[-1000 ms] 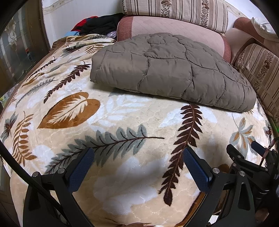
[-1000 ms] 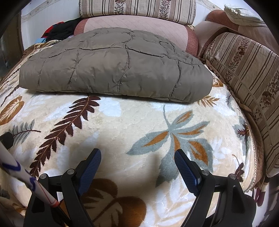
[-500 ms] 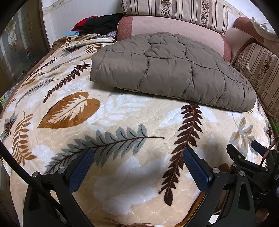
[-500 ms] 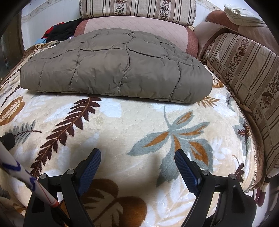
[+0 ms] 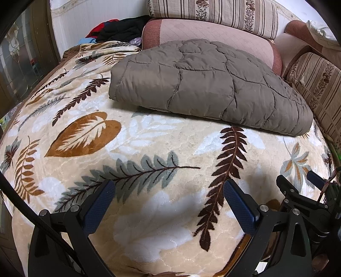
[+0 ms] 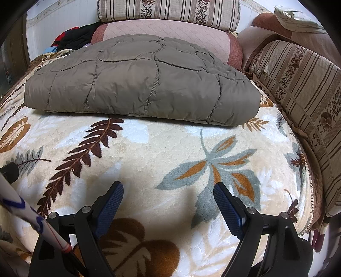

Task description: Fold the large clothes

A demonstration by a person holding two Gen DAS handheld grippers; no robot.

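Right now your left gripper (image 5: 169,195) hovers above the near edge of the leaf-print blanket (image 5: 149,144), its blue-padded fingers (image 5: 100,204) spread wide apart with nothing between them. Your right gripper (image 6: 168,199) does the same a little further along that near edge, fingers (image 6: 111,201) parted and empty over a grey and orange leaf motif. From the left wrist view you can see part of the right gripper's black frame at the lower right, just beside your left one.

Your task piece, the grey-brown quilted garment (image 6: 136,81), lies folded into a thick, flat bundle toward the far edge of the blanket, well apart from both grippers. Its folded edge faces you, and a thin pale lining shows along the bottom of that edge. Its far side rests against a pink cushion (image 5: 213,34), and its right corner comes near the striped floral cushion (image 6: 302,89) along the blanket's right edge.

Another striped cushion (image 6: 168,12) sits on top of the pink one. At the far left corner you have a heap of black and red clothes (image 5: 119,28). A white cable with blue marks (image 6: 32,219) crosses the lower left of the right wrist view.
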